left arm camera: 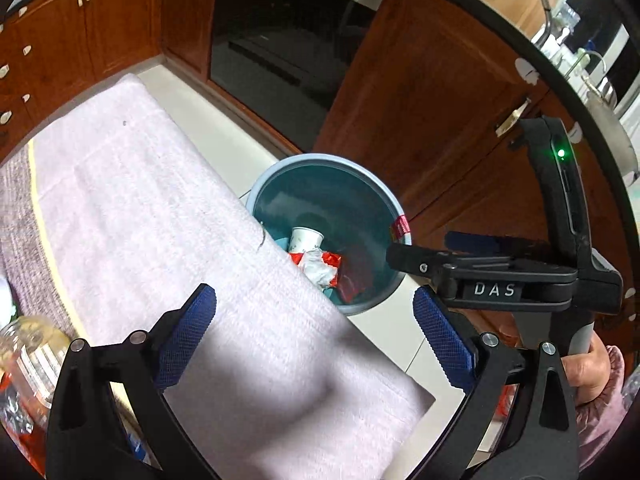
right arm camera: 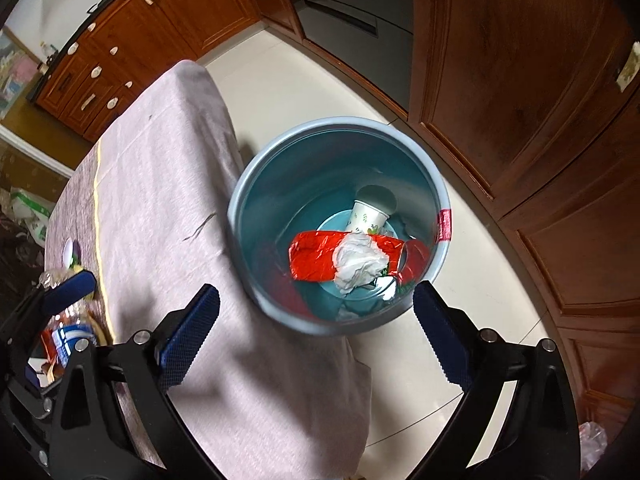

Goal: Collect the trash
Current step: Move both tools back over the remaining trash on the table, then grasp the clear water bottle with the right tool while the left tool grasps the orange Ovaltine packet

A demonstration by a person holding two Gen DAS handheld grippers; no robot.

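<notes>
A blue round bin (right arm camera: 256, 184) (left arm camera: 316, 162) stands on the floor beside the cloth-covered table. Inside lie a white paper cup (right arm camera: 366, 216) (left arm camera: 305, 239), a red foil wrapper (right arm camera: 316, 258) (left arm camera: 334, 258) and a crumpled white tissue (right arm camera: 358, 264) (left arm camera: 316, 268). My right gripper (right arm camera: 316, 330) hangs open above the bin's near rim with nothing between its blue pads. My left gripper (left arm camera: 314, 334) is open too, above the table's edge, empty. In the left wrist view the right gripper (left arm camera: 460, 256) shows from the side over the bin's right rim, held by a hand (left arm camera: 588, 372).
A pale pink cloth (left arm camera: 160, 220) (right arm camera: 168, 184) covers the table. Plastic bottles and packets (left arm camera: 28, 364) (right arm camera: 68, 336) lie at its left end. Wooden cabinets (right arm camera: 520, 80), an oven door (left arm camera: 280, 40) and cream floor tiles (right arm camera: 472, 280) surround the bin.
</notes>
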